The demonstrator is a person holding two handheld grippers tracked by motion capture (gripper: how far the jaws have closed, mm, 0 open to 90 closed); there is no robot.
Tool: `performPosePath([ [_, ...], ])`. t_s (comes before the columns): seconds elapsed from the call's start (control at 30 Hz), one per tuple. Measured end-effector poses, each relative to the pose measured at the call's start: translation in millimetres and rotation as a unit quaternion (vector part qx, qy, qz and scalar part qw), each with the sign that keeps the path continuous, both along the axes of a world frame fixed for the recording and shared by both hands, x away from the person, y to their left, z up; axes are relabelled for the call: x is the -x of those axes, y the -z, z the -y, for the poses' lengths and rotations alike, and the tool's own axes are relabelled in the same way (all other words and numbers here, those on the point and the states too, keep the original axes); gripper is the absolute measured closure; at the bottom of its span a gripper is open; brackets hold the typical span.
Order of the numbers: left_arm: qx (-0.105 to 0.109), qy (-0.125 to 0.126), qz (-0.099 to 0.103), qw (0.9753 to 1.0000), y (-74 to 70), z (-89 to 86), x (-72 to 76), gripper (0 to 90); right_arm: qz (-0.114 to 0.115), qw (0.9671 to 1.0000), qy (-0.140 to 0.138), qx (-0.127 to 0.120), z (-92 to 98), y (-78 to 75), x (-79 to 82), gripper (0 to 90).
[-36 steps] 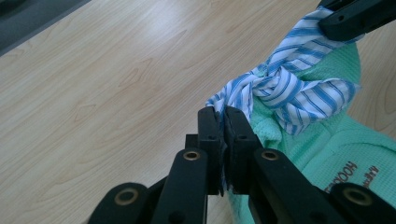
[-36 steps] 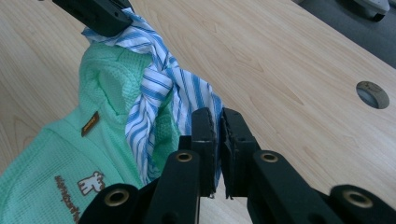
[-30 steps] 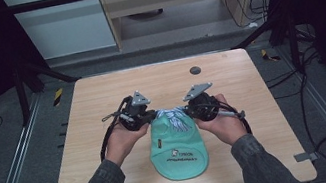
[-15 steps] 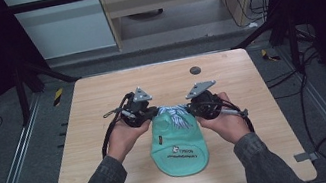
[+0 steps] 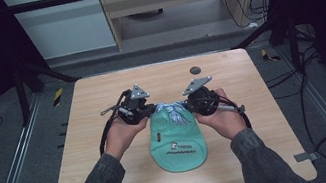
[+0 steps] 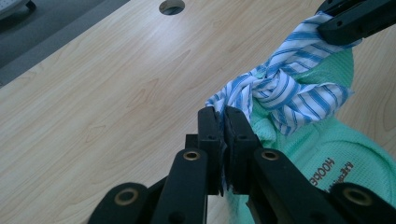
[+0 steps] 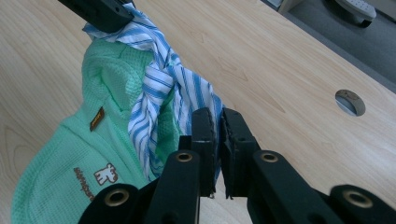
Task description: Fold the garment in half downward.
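A mint-green waffle-knit pouch (image 5: 177,139) with a small logo lies in the middle of the table, its mouth facing away from me. Blue-and-white striped cloth (image 5: 170,110) lines the mouth and is twisted into a knot (image 6: 273,91). My left gripper (image 5: 150,110) is shut on the left end of the striped cloth (image 6: 219,102). My right gripper (image 5: 189,105) is shut on its right end (image 7: 205,100). Both hold the mouth slightly lifted between them, and the green pouch (image 7: 60,172) trails toward me.
The wooden table (image 5: 100,92) has a round cable hole (image 5: 195,70) at its far right. Black frame legs and cables stand around the table. Bare wood lies left, right and beyond the pouch.
Both grippers have shifted slightly away from me with the striped cloth still pinched. The pouch has been drawn along the table with them.
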State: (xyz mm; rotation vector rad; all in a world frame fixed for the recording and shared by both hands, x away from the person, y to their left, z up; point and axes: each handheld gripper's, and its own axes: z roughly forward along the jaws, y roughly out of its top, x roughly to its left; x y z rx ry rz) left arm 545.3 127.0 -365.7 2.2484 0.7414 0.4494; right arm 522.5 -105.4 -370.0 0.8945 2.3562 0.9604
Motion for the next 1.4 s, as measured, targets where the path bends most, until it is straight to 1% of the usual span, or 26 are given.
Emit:
performPosePath([
  [0.13,0.001,-0.002,0.002,1.0000,-4.1,1.7,-3.9,86.5,0.002,1.0000,0.004,0.002,0.0,-4.3,-3.0,84.6],
  [0.27,0.001,-0.002,0.001,1.0000,-4.4,1.6,-6.4,86.5,0.001,1.0000,0.004,0.001,0.8,-5.1,-6.7,84.6],
  [0.5,-0.001,-0.005,0.003,1.0000,-4.0,2.0,-8.6,86.5,0.001,1.0000,0.005,0.006,-0.8,-5.9,-10.5,84.6],
  [0.57,-0.001,-0.005,0.005,1.0000,-6.1,2.9,-10.0,86.5,0.002,0.9999,0.006,0.008,-0.5,-7.5,-10.8,84.6],
  [0.6,-0.001,-0.004,0.007,1.0000,-9.6,3.9,-11.6,86.5,0.005,0.9999,0.009,0.005,0.2,-10.1,-11.6,84.6],
  [0.7,0.002,-0.005,0.011,0.9999,-11.5,5.9,-12.4,86.5,0.007,0.9999,0.011,0.005,1.6,-11.9,-12.6,84.6],
  [0.73,-0.005,-0.002,0.011,0.9999,-11.0,8.1,-12.2,86.5,0.006,0.9999,0.012,0.007,2.6,-11.7,-12.7,84.6],
  [0.77,-0.005,-0.002,0.011,0.9999,-11.0,8.1,-12.2,86.5,0.006,0.9999,0.012,0.007,2.6,-11.7,-12.7,84.6],
  [0.8,-0.009,0.000,0.011,0.9999,-7.6,10.6,-11.3,86.5,0.004,0.9999,0.011,0.011,3.5,-9.3,-12.1,84.6],
  [0.83,-0.009,0.000,0.011,0.9999,-7.6,10.6,-11.3,86.4,0.004,0.9999,0.011,0.011,3.5,-9.3,-12.1,84.6],
  [0.87,-0.010,0.000,0.012,0.9999,-4.1,12.2,-10.7,86.4,0.002,0.9999,0.010,0.014,4.7,-5.5,-11.2,84.6],
  [1.0,-0.013,0.003,0.011,0.9999,0.9,15.2,-9.2,86.4,-0.002,0.9998,0.013,0.014,7.5,0.6,-10.2,84.6],
  [1.17,-0.012,0.003,0.011,0.9999,2.7,17.9,-10.9,86.5,-0.003,0.9998,0.016,0.013,9.8,2.8,-8.9,84.4],
  [1.27,-0.012,0.006,0.012,0.9998,2.7,22.4,-13.6,86.5,-0.001,0.9997,0.022,0.011,14.4,0.6,-8.3,84.3],
  [1.4,-0.020,0.010,0.016,0.9996,0.8,27.5,-12.6,86.5,-0.001,0.9996,0.026,0.010,18.4,2.6,-10.6,84.4],
])
